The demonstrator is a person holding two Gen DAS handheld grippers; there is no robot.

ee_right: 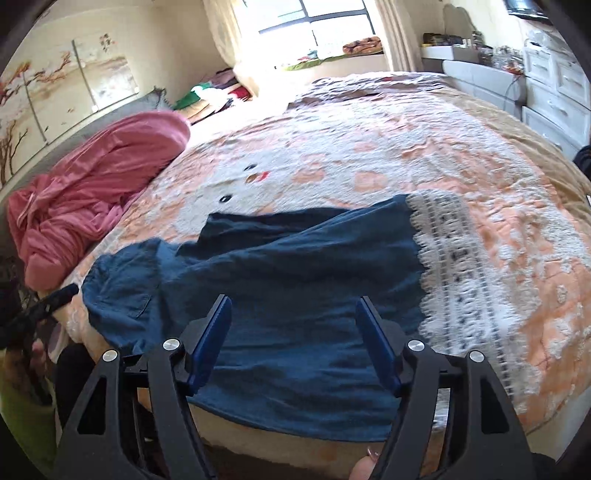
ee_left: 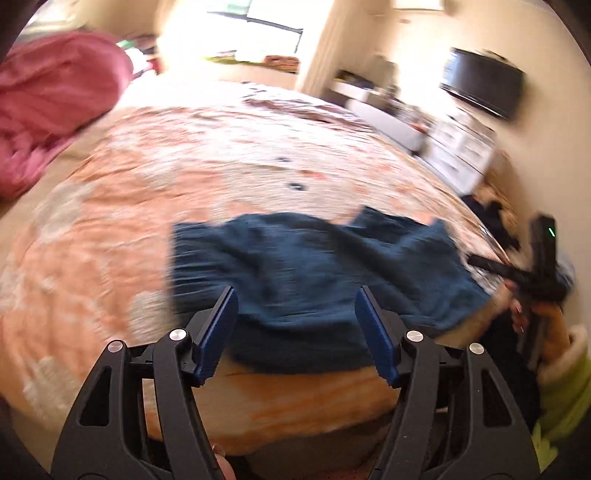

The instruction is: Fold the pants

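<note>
A: Where are the pants (ee_right: 280,280)?

B: Spread on the bed (ee_right: 388,147), near its front edge; dark blue cloth, lying flat with some creases; one part hangs a little over the edge; in the right wrist view a white lace strip (ee_right: 461,280) lies just beside them, touching their right-hand side.

A: And the left claw (ee_left: 297,332)?

B: Its blue pads stand well apart; nothing is between them; it hangs over the near edge of the pants, tilted downward; that view is blurred.

A: The right claw (ee_right: 295,339)?

B: Apart as well; the pads grip nothing; the pants lie under it, not pinched.

A: Can each claw see the other?

B: Yes; the left wrist view shows the right claw as a dark, blurred shape at the far right, with the person's hand (ee_left: 535,314) around its handle and a pale sleeve (ee_left: 565,369) below; the right wrist view shows a black finger of the left claw at the far left, by the pants' corner; whether it touches the cloth I cannot tell.

A: Anything else on the bed?

B: A pink bundle of cloth (ee_right: 96,188) at the left side, well apart from the pants; a window (ee_right: 317,22) shines bright beyond the bed.
</note>
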